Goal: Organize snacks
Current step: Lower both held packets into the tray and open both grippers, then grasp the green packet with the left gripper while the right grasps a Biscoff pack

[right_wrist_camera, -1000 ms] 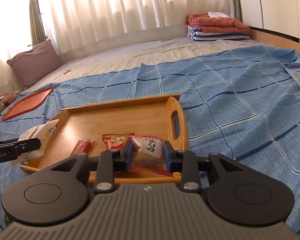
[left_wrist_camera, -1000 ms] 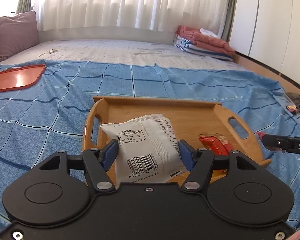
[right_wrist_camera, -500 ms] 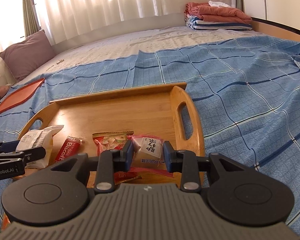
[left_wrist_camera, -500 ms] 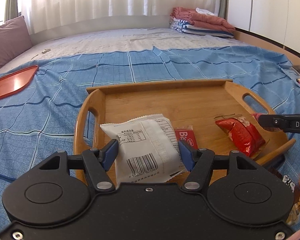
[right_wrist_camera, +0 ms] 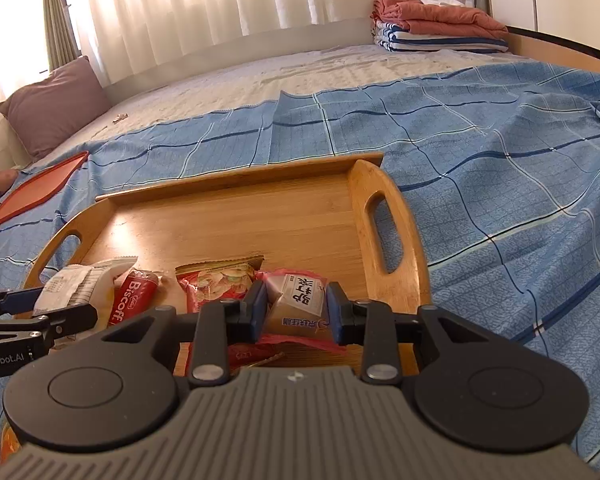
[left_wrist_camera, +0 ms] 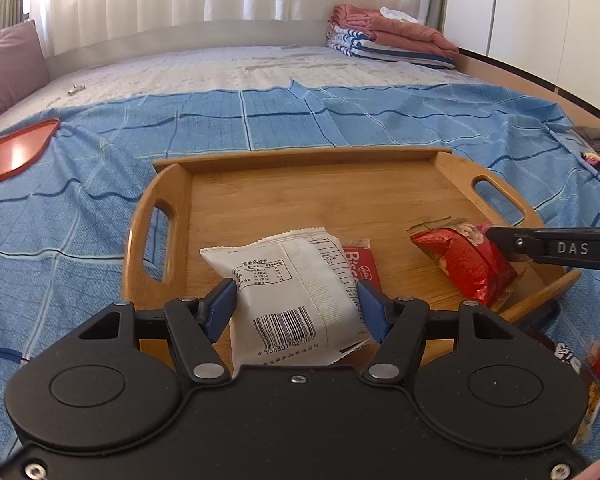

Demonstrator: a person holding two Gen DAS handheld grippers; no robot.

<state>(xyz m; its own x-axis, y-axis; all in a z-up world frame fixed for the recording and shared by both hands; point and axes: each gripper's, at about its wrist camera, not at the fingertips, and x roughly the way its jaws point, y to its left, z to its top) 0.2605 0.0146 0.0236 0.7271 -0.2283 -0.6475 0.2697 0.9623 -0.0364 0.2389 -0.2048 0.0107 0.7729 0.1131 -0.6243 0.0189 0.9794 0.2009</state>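
Left gripper [left_wrist_camera: 296, 304] fingers clamp white packet [left_wrist_camera: 296, 296]; right gripper [right_wrist_camera: 296, 312] fingers clamp pink-wrapped snack [right_wrist_camera: 300, 304], apparently above wooden tray [right_wrist_camera: 396, 216].

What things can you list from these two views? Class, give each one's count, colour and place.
Tray: 1, wooden, on blue sheet.
White packet: 1, in left gripper, over tray.
Biscoff pack: 1, red, in tray.
Red bag: 1, in tray.
Pink packet: 1, in right gripper.
Lid: 1, orange, far left.
Pillow: 1, mauve.
Blankets: folded stack, far corner.
Left gripper: shut.
Right gripper: shut.
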